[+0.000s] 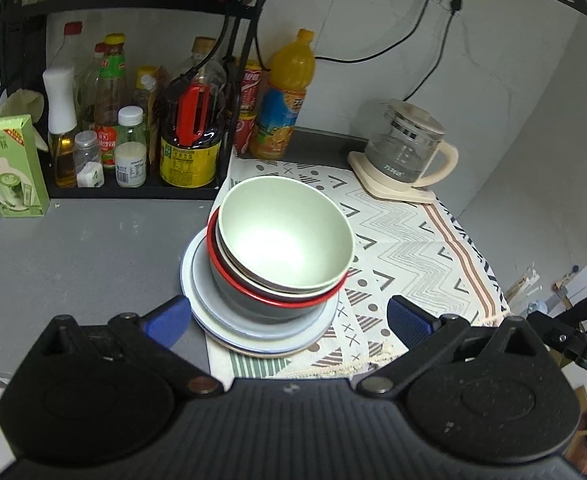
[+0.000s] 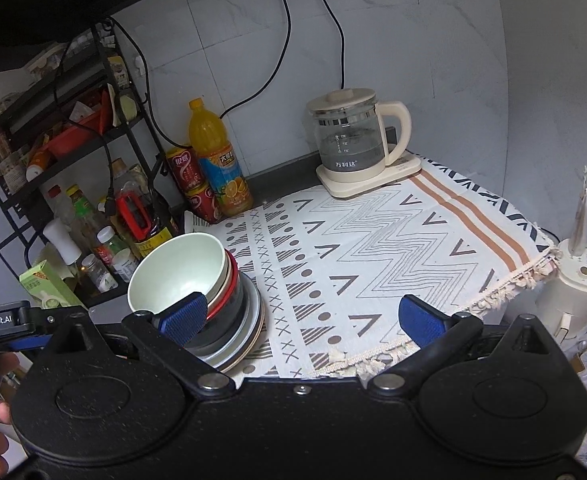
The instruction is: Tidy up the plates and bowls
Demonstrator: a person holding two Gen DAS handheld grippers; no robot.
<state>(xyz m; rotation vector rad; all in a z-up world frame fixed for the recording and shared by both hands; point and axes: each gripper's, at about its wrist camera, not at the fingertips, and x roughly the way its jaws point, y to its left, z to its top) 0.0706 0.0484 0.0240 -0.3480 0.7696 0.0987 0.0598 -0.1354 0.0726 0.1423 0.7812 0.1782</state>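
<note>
The pale green bowl point(image 1: 283, 236) tops nested bowls on stacked plates point(image 1: 261, 332) at the patterned cloth's point(image 1: 405, 248) nine-o'clock edge on the desk point(image 1: 73, 256). Our left hand-held gripper point(image 1: 289, 318) and right hand-held gripper point(image 2: 299, 314) hang spread, empty. We should lift straight up; bottles point(image 1: 133, 120) crowd eleven o'clock, kettle point(image 2: 351, 140) at one.

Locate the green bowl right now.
The green bowl tops the stack of bowls and plates at the patterned cloth's left edge, in front of the bottle rack.
</note>
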